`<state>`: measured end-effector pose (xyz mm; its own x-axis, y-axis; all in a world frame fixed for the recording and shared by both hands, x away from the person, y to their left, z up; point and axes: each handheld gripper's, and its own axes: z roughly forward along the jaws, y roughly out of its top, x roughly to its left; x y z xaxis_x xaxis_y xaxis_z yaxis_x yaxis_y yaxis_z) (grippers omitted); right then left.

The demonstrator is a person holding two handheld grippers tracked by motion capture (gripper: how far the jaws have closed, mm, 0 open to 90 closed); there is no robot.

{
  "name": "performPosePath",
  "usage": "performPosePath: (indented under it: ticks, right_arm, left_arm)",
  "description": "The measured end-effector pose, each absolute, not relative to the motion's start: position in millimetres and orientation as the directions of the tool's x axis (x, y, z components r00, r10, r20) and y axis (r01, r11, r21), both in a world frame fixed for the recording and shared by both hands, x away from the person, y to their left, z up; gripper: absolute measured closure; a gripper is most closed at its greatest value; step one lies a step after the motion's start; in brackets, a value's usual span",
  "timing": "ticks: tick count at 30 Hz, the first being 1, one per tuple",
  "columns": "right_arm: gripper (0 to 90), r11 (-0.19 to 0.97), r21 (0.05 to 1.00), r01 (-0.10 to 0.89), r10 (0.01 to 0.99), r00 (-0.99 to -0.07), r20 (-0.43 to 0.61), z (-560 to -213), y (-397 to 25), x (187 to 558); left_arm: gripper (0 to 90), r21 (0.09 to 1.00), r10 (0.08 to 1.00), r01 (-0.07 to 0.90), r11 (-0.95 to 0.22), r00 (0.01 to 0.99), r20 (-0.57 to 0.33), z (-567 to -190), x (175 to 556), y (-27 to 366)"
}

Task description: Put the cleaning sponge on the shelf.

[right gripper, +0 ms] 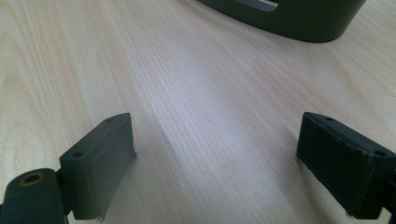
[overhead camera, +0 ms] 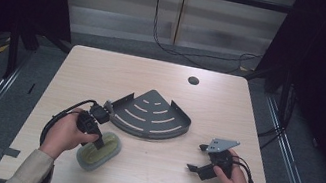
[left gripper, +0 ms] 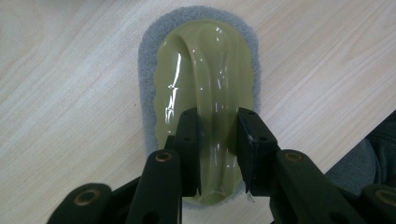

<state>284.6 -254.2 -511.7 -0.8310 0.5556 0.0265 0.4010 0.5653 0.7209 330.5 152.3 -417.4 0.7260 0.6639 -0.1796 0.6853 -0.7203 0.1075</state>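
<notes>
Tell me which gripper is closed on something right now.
The left gripper: its jaws clamp the ridge handle of the green scrub sponge. The right gripper sits wide open over bare table.

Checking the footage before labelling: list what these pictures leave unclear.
- Grey-edged yellow-green plastic scrubber: near end covered by the left gripper in the left gripper view.
- Dark metal corner shelf: cut by the top edge of the right gripper view.
- Right gripper: small in the high view.
</notes>
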Motion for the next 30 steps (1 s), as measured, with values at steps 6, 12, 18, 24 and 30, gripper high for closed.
performPosePath:
  ticks: [6, 12, 18, 24, 30]
  right_arm:
    - [10.6, 0.566, 0.721, 0.4, 0.555, -0.831, 0.026, -511.7, -254.2, 284.7]
    - [10.7, 0.566, 0.721, 0.4, 0.555, -0.831, 0.026, -511.7, -254.2, 284.7]
    - [10.6, 0.566, 0.722, 0.399, 0.554, -0.832, 0.025, -511.8, -254.3, 284.8]
    - [10.6, 0.565, 0.721, 0.401, 0.555, -0.831, 0.026, -511.7, -254.2, 284.7]
    - [10.6, 0.566, 0.721, 0.4, 0.555, -0.832, 0.026, -511.7, -254.2, 284.7]
  left_arm:
    - [71.8, 0.111, 0.65, 0.67, -0.734, 0.741, -0.169, -409.4, 330.8, 152.3]
    - [71.9, 0.111, 0.655, 0.676, -0.729, 0.735, -0.175, -402.3, 334.7, 156.6]
    - [71.9, 0.115, 0.669, 0.689, -0.715, 0.723, -0.171, -391.3, 339.2, 161.2]
    - [71.9, 0.131, 0.679, 0.699, -0.703, 0.715, -0.169, -380.3, 344.9, 165.0]
    - [71.8, 0.139, 0.682, 0.701, -0.699, 0.713, -0.165, -371.5, 350.5, 164.9]
